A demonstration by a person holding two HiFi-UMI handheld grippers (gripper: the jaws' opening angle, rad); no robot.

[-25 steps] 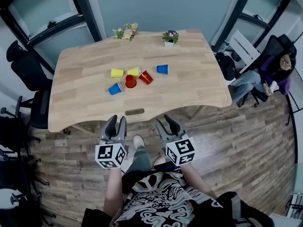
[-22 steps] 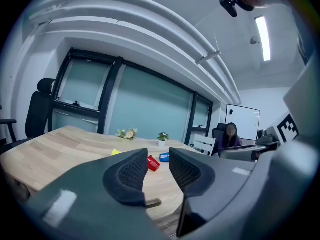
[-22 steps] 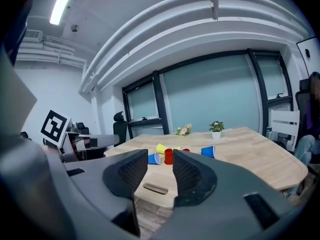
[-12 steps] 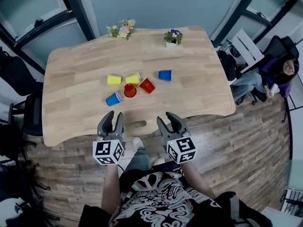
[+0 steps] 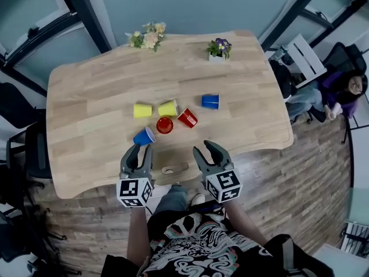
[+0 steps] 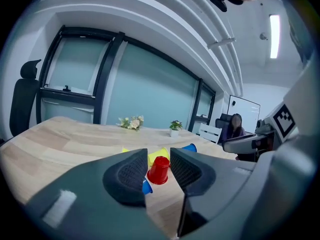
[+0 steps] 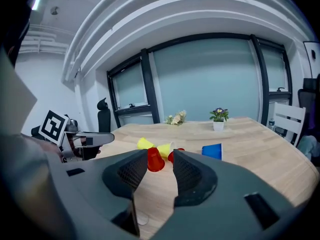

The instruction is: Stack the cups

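Both grippers have come forward since the earlier frames, from over the floor to the near edge of the table (image 5: 81, 166), closing on the cups.

Six cups lie scattered mid-table, none nested yet. The near blue cup (image 5: 144, 136) lies on its side closest to the person. Just beyond it the standing red cup (image 5: 165, 125) appears to sit mouth-down. The tipped red cup (image 5: 187, 118) lies beside that. Two yellow cups (image 5: 142, 109) (image 5: 168, 108) rest on their sides behind, and the far blue cup (image 5: 210, 101) sits a little apart to the right.

The left gripper (image 5: 139, 150) hovers just short of the near blue cup, its jaws apart with nothing between the pads. The right gripper (image 5: 206, 149) is likewise released and empty, near the tipped red cup but clear of it.

Stacking has not begun. Every cup still has to be picked up, turned to match and nested.

A potted plant (image 5: 218, 48) and a flower bunch (image 5: 145, 37) stand at the far edge, well away.
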